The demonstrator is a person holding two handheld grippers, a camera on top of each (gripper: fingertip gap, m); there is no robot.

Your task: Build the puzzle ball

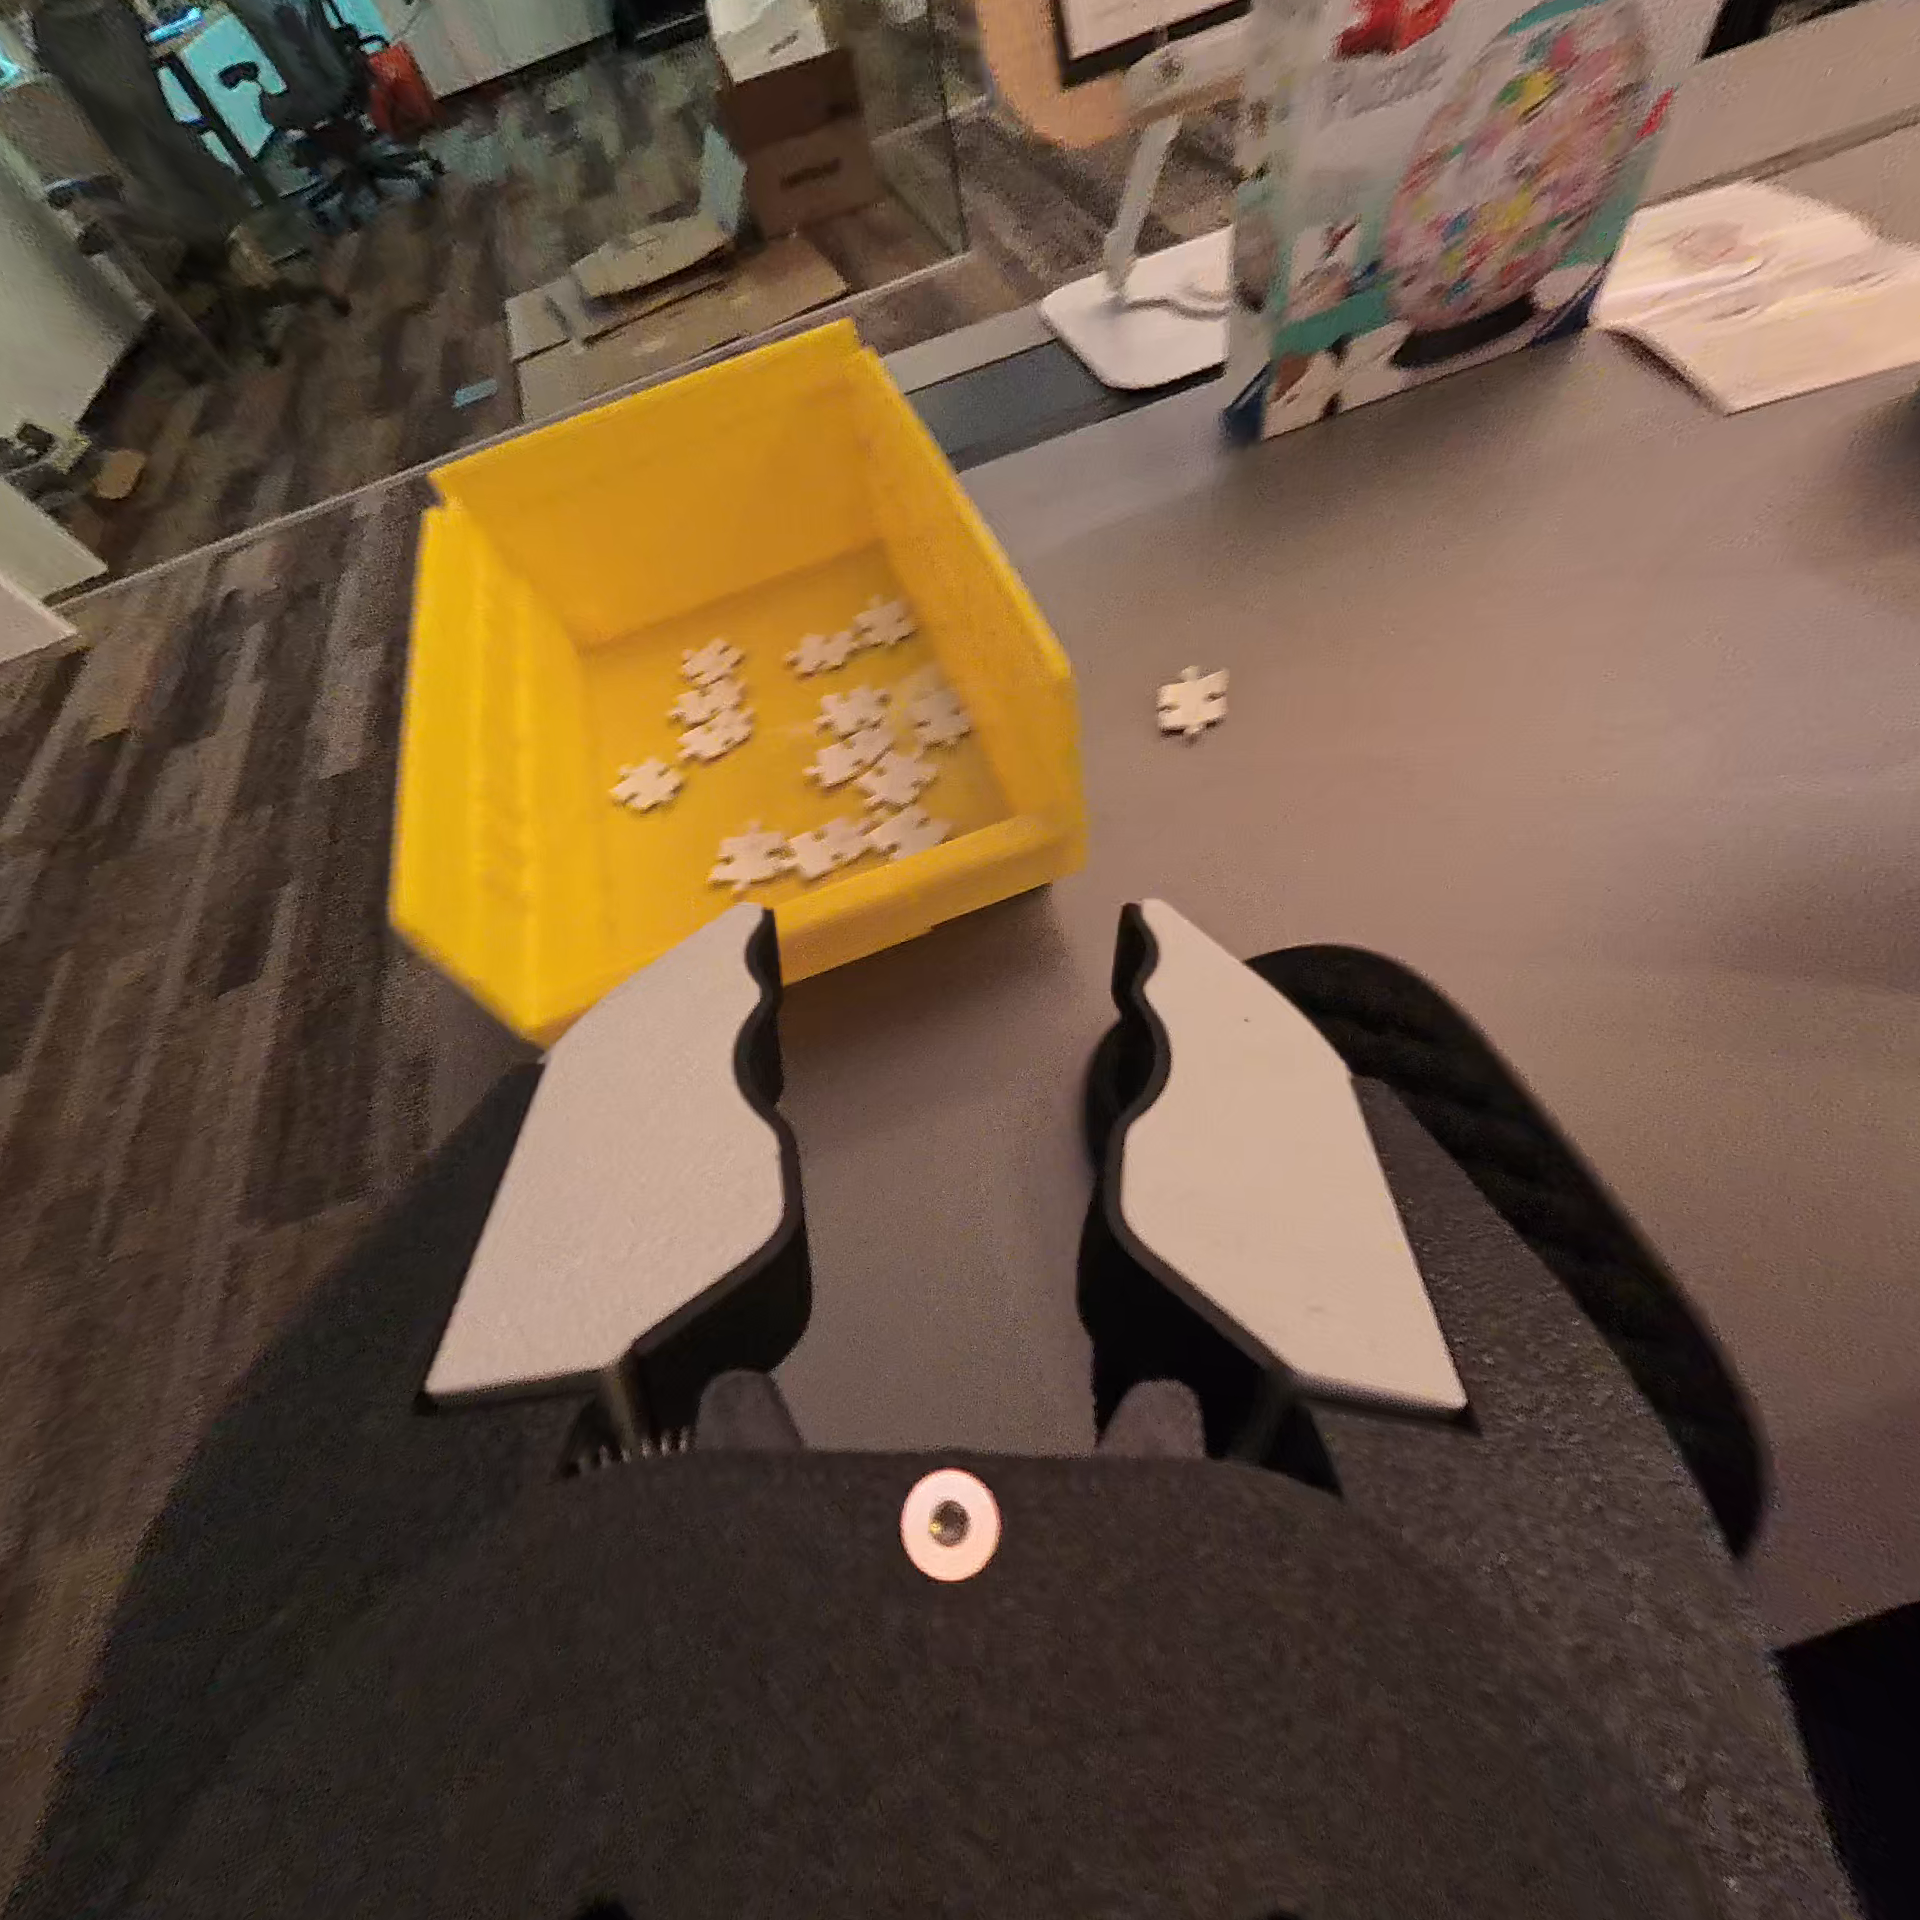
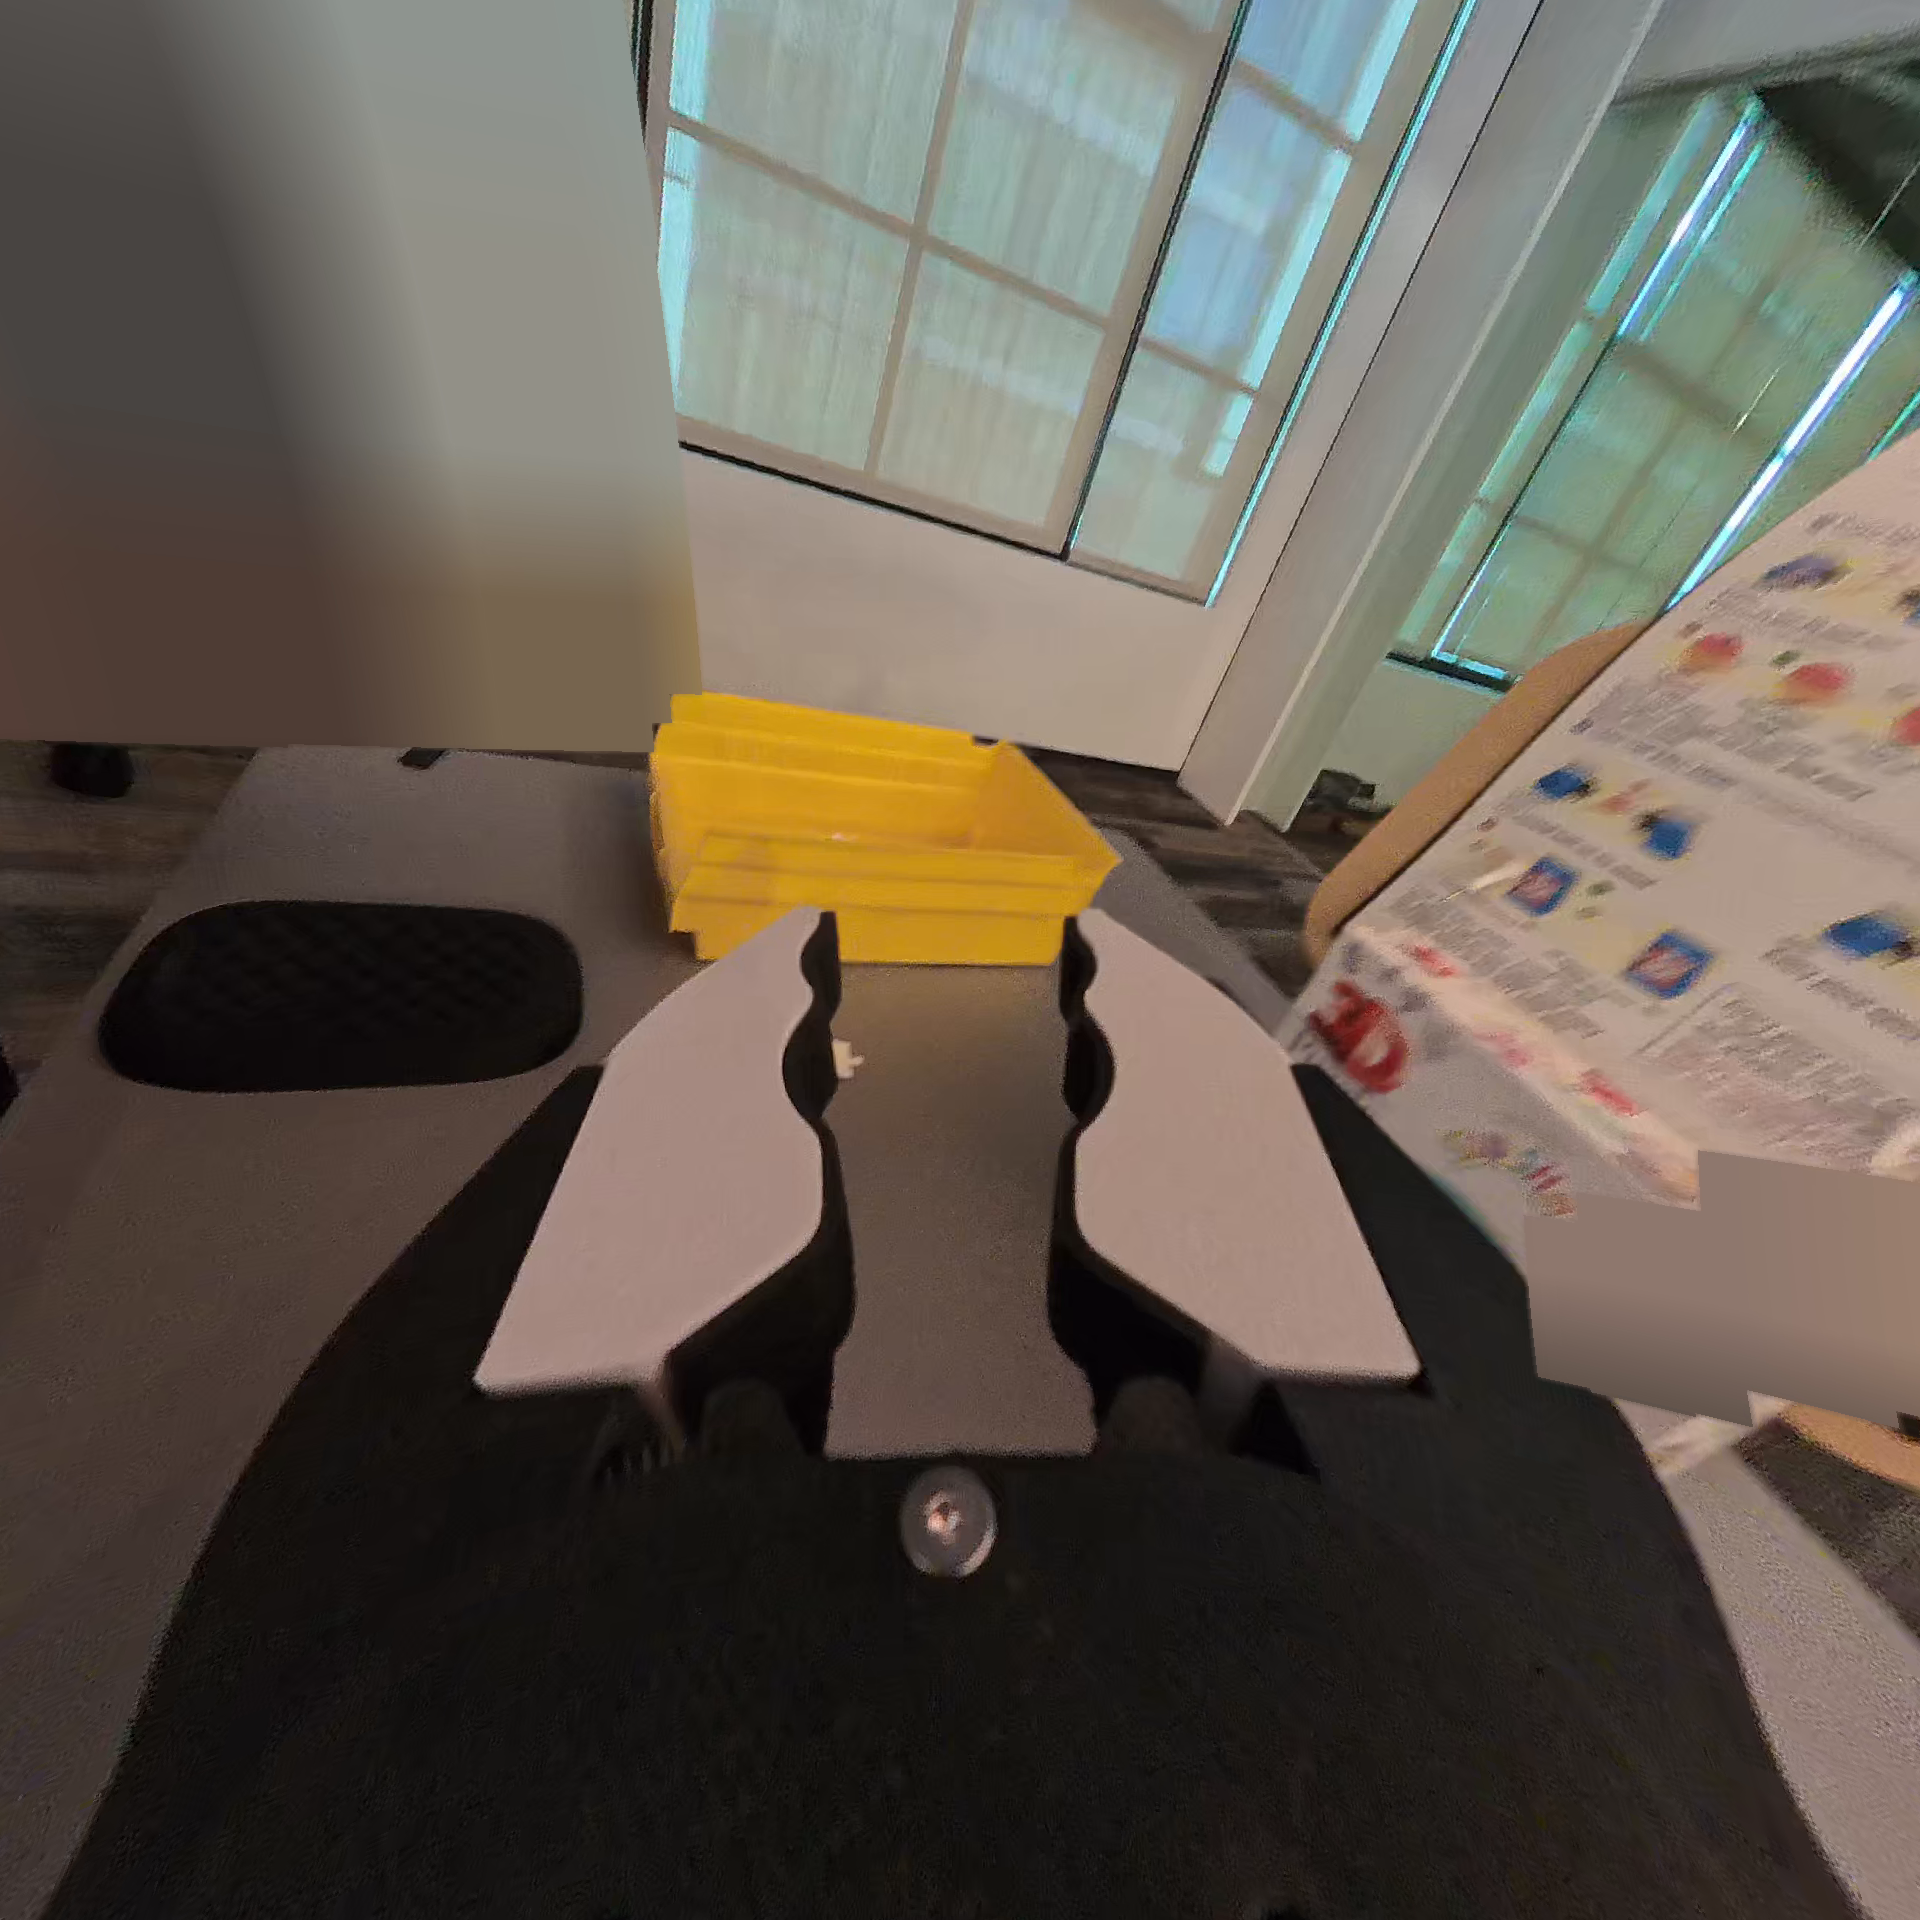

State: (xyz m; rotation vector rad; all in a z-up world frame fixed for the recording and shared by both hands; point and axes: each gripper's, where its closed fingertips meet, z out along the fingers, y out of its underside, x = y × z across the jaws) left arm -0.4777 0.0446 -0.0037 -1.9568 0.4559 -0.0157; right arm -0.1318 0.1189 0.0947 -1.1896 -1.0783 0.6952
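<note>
Left claw (image 1: 943, 914) spread, empty, hovering over the grey desk (image 1: 1455, 831) just short of the yellow bin (image 1: 499, 727), which holds a scatter of white puzzle pieces (image 1: 831, 748); one loose piece (image 1: 1192, 701) lies on the desk right of the bin. Right claw (image 2: 948, 930) also spread and empty, pointing at the bin, puzzle box (image 2: 1662, 883) beside it on the right.

The colourful cardboard puzzle box (image 1: 1455, 208) is motion-blurred and cut off by the top edge. The small pale puzzle pieces (image 1: 831, 748) in the yellow plastic bin (image 1: 499, 727) are blurred; their printed sides cannot be determined. In the right wrist view, one tiny white fragment (image 2: 847, 1058) is mostly hidden behind a finger.
</note>
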